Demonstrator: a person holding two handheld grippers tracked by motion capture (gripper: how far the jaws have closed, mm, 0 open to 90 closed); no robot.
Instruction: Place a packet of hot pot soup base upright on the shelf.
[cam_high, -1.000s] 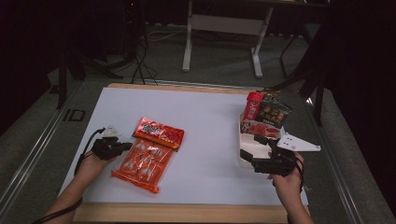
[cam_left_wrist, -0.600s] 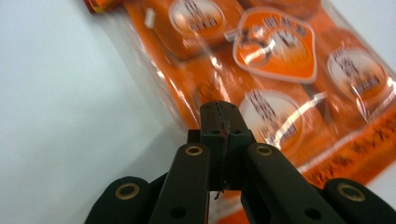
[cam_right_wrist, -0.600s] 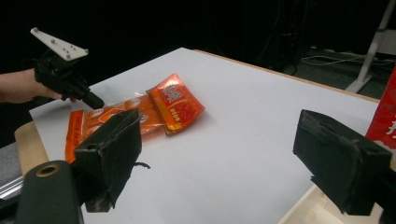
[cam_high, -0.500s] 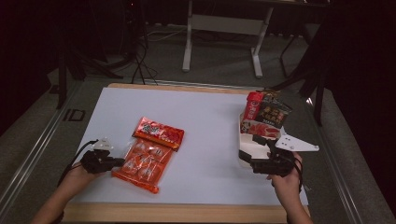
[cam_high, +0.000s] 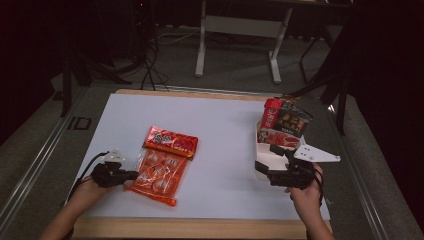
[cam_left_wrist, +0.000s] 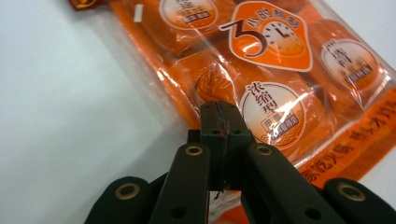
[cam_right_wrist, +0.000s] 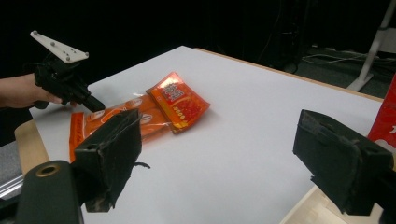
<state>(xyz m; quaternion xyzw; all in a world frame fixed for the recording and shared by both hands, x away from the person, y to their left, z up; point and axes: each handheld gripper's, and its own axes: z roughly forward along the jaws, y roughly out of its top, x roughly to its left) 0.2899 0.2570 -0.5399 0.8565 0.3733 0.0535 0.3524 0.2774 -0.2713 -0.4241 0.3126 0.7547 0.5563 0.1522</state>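
Note:
A clear orange bag of wrapped snacks (cam_high: 159, 172) lies on the white table top (cam_high: 220, 125), and a red packet (cam_high: 171, 141) overlaps its far end. My left gripper (cam_high: 131, 175) is at the bag's left edge, jaws pressed together. In the left gripper view the shut tips (cam_left_wrist: 219, 116) sit over the orange bag (cam_left_wrist: 275, 70) at its clear border, and I see nothing pinched between them. My right gripper (cam_high: 267, 172) stands open beside a white box (cam_high: 267, 155). The right gripper view looks between its open jaws (cam_right_wrist: 224, 158) across to the orange bag (cam_right_wrist: 116, 119), the red packet (cam_right_wrist: 181, 100) and the left gripper (cam_right_wrist: 95, 103).
The white box holds several upright snack packets, a red one (cam_high: 272, 114) and a dark one (cam_high: 296, 121). A wooden rim (cam_high: 200, 227) runs along the table's near edge. Beyond the far edge stand a table frame's legs (cam_high: 202, 45) and cables on the floor.
My left gripper has drawn back toward the near edge and come to the orange bag's left side. The right gripper and both packets have stayed where they were.

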